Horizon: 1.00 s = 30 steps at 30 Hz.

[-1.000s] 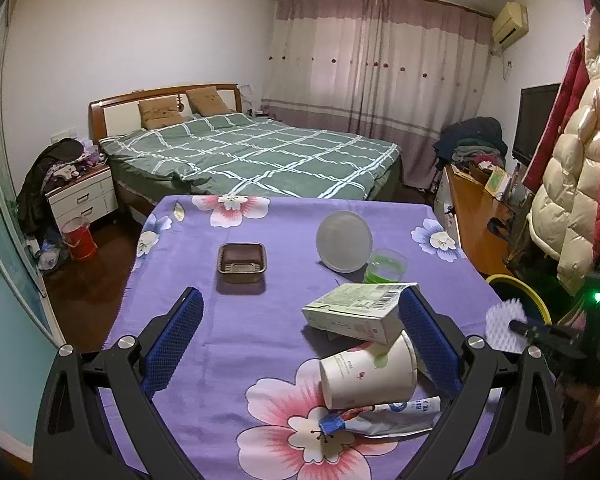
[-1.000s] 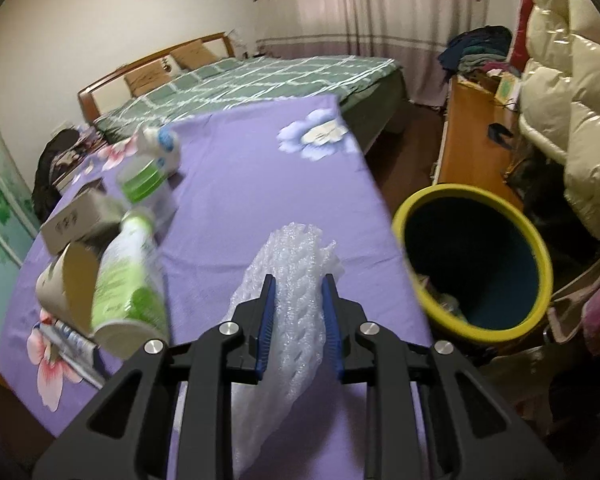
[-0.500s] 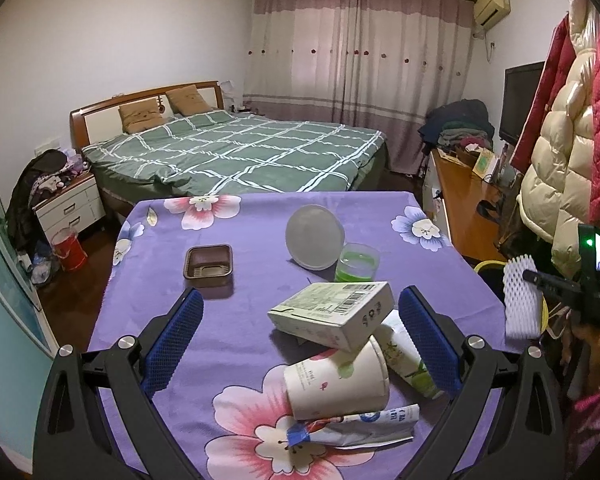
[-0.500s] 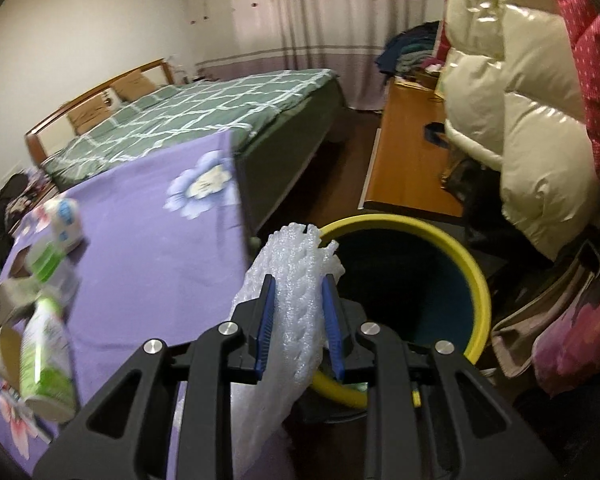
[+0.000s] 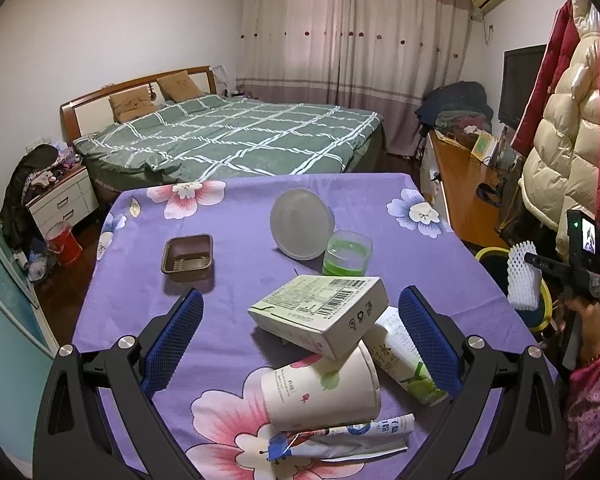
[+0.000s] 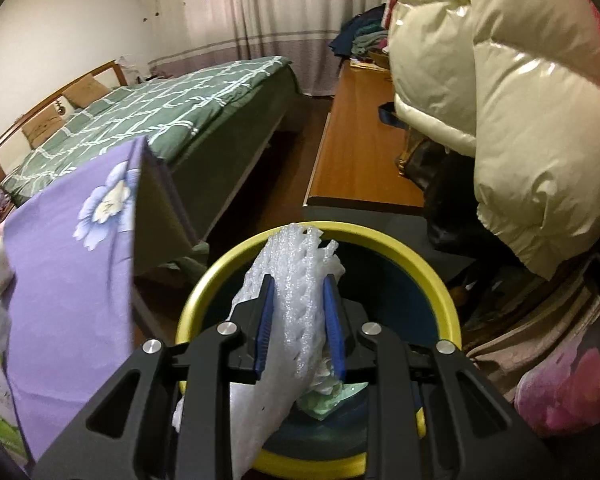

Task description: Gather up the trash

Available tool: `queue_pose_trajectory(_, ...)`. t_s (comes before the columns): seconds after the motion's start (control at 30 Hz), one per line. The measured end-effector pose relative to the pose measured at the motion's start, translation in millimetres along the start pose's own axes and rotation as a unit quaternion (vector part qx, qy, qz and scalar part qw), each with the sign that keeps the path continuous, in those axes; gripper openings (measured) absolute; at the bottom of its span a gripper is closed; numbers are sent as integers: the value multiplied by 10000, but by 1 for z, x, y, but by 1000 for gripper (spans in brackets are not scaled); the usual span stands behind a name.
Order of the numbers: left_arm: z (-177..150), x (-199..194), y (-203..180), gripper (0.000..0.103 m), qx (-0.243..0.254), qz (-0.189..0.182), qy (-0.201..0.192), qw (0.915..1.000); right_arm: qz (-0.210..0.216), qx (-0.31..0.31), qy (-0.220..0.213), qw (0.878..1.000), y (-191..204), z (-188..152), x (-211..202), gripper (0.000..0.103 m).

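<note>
My right gripper (image 6: 298,312) is shut on a white foam net sleeve (image 6: 296,280) and holds it over the yellow-rimmed trash bin (image 6: 432,280), which has some trash inside. In the left wrist view the sleeve (image 5: 523,276) hangs over the bin (image 5: 485,255) beside the table. My left gripper (image 5: 300,332) is open above the purple floral table (image 5: 240,276). Between its fingers lie a white carton (image 5: 320,316), a paper cup (image 5: 320,392), a green-printed bottle (image 5: 404,364) and a flattened tube (image 5: 340,436).
Further back on the table are a brown plastic tray (image 5: 188,258), a round frosted lid (image 5: 302,224) and a green-and-clear tub (image 5: 347,254). A bed (image 5: 228,136), a wooden desk (image 6: 364,136) and hanging puffer coats (image 6: 520,120) surround the bin.
My right gripper has carried the foam sleeve off the table edge to over the bin. The left gripper has drawn back and risen a little, still open.
</note>
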<state>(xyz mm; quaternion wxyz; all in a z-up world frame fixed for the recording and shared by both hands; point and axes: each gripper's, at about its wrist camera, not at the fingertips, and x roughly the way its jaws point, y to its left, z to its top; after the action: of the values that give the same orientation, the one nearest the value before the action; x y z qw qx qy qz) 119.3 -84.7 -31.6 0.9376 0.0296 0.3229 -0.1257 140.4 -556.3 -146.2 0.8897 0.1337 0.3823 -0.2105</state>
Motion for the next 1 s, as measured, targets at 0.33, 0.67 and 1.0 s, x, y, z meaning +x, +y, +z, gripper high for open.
queue_pose_trajectory(0.33,1,24,1,97,-6,-40,256,9997,-178,-34,71,9998,-6,-2,10,36)
queue_pose_trajectory(0.67,3,57,-13,97,-128,-201,592,9980,-150,-154,48,9998,3,-7,4,41)
queue_pose_trajectory(1.0,2,99,-24,97,-800,218,1105,9904,5,-292,2,9996,12,-10,3,41)
